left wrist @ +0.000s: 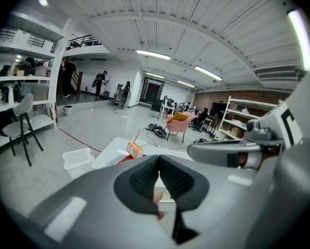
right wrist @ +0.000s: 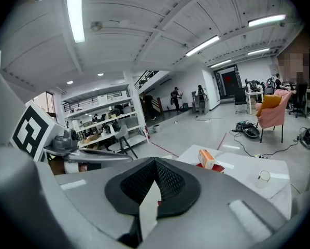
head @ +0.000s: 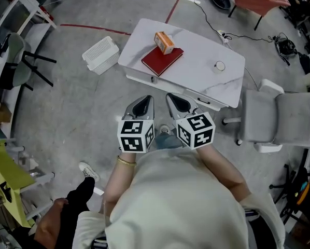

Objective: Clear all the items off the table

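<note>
I stand on a grey concrete floor [head: 82, 118] in a large workshop hall, with shelves [right wrist: 100, 123] along one wall and a red tape line [head: 93, 29] on the ground. The white desk [head: 207, 45], with a smooth top like marble, is at 12 o'clock from me, apart from both grippers. My left gripper [head: 141, 107] and my right gripper [head: 180, 104] are side by side above the floor, each with its jaws pressed together and nothing between them. On the desk a flat red book [head: 165, 62] lies at 12 o'clock from the pair, and an orange carton box [head: 164, 41] rests on top of it. A small round cup [head: 220, 66] stands alone between 1 and 2 o'clock of the right gripper. A white perforated basket [head: 101, 54] sits on the floor at 11 o'clock, just beside the desk. A pale padded chair [head: 279, 121] is at 3 o'clock
</note>
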Tool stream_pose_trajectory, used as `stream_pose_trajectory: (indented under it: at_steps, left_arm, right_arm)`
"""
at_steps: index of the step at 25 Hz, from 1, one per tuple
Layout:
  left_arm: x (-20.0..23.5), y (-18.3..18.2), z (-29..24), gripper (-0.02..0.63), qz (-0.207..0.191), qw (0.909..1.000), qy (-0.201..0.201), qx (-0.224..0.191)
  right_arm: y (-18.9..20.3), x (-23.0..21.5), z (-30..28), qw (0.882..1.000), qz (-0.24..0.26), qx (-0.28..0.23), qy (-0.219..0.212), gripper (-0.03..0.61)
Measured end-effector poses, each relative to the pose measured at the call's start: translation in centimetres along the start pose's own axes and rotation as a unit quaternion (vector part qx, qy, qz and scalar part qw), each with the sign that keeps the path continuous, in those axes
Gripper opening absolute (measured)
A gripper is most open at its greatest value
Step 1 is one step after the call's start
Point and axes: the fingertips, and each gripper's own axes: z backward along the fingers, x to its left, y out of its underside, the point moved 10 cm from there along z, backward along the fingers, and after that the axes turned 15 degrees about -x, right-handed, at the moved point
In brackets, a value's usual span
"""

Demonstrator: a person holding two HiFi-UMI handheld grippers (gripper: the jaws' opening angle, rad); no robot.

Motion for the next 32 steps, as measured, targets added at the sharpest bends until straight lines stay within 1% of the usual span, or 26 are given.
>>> stream_pose_trajectory:
  at_steps: [9,16,27,32]
  left_arm:
    - [0.4,-0.9,-5.2,0.009,-0.001,0.9995,-0.032,-0.008]
    - [0.7,-0.9,-7.4,0.009,0.007,0.9988,-0.048,-0.010]
    - [1.3,-0.8,-9.1,0.009,0.003,0.9982,-0.059,-0.002]
    - [2.3,-1.1,-10.4,0.009,0.003,0.9984,-0.057,0.001]
  right_arm:
    - [-1.6,-4.5,-4.1,1.000,0.018,0.001,-0.023,-0.003]
    - [-1.8,-6.8,-5.7,0.999,0.019,0.004,-0.026,-0.003]
    - [-1.4,-7.9,-7.3,0.999,0.008,0.014,-0.040,-0.003]
    - [-1.6,-8.5,-8.6,0.999,0.007,0.016,-0.036,-0.003]
